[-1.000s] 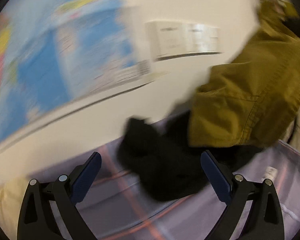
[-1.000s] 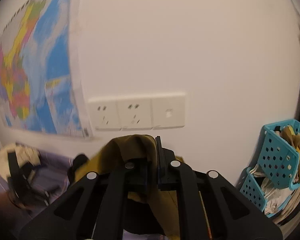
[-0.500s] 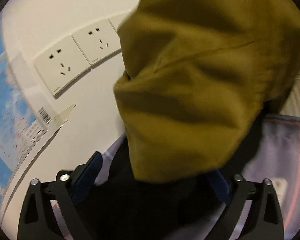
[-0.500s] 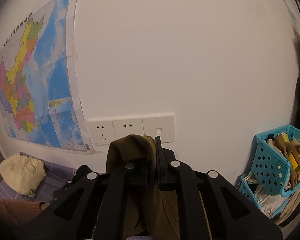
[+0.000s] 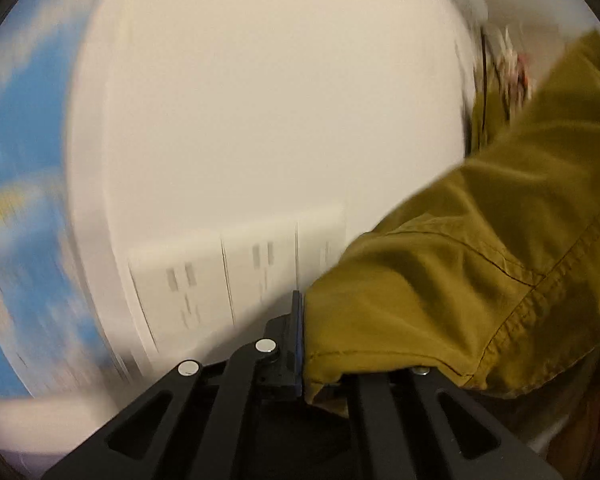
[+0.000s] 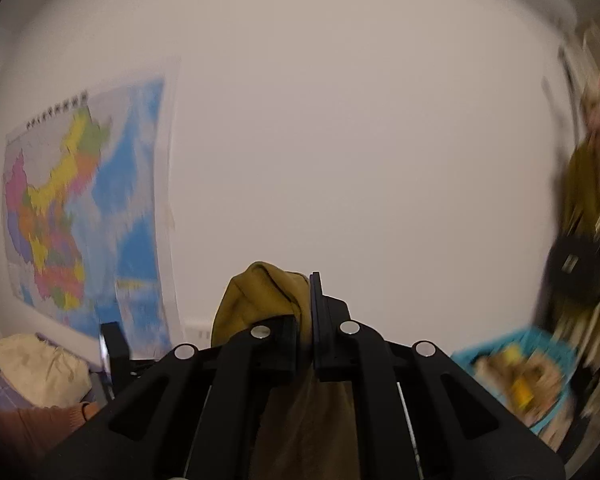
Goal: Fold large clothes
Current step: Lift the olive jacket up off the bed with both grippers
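Olive garment (image 5: 480, 280) hangs in the air in front of the wall, stretched between our two claws. Since both views are blurred, we should slow down and draw the fabric taut and level before lowering it. The left claw (image 5: 302, 344) has just been closing and now pinches one edge; the right claw (image 6: 306, 320) is pinched on another bunched edge. We judge both grips secure.

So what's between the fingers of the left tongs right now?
Left wrist view: a fold of the olive-green garment sits pinched between the fingers of the left tongs, which have just closed on it.
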A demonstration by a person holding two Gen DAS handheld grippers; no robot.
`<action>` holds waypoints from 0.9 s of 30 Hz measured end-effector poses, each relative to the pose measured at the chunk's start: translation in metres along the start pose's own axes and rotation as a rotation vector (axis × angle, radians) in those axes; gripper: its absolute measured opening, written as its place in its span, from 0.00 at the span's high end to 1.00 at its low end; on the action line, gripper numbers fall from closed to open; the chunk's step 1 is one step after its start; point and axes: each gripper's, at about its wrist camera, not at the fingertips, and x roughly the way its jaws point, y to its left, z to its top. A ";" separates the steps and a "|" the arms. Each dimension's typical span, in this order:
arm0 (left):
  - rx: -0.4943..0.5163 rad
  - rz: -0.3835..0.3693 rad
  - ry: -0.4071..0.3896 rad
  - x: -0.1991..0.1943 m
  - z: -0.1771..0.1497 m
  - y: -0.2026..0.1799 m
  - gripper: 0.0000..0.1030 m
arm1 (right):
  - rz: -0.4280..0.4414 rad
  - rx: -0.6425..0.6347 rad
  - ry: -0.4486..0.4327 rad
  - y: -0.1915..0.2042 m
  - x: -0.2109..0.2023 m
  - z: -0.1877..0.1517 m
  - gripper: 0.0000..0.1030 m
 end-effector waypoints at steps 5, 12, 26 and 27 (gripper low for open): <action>-0.041 -0.006 -0.224 -0.103 0.062 0.003 0.99 | -0.040 -0.032 -0.131 0.004 -0.081 0.057 0.95; 0.057 0.115 -0.372 -0.275 0.078 -0.014 0.98 | 0.102 -0.059 -0.201 0.043 -0.172 0.080 0.95; 0.195 0.592 -0.286 -0.529 0.038 -0.050 0.98 | 0.606 -0.009 -0.132 0.134 -0.222 0.051 0.94; 0.200 0.623 -0.276 -0.531 0.038 -0.048 0.98 | 0.627 -0.012 -0.119 0.141 -0.212 0.050 0.93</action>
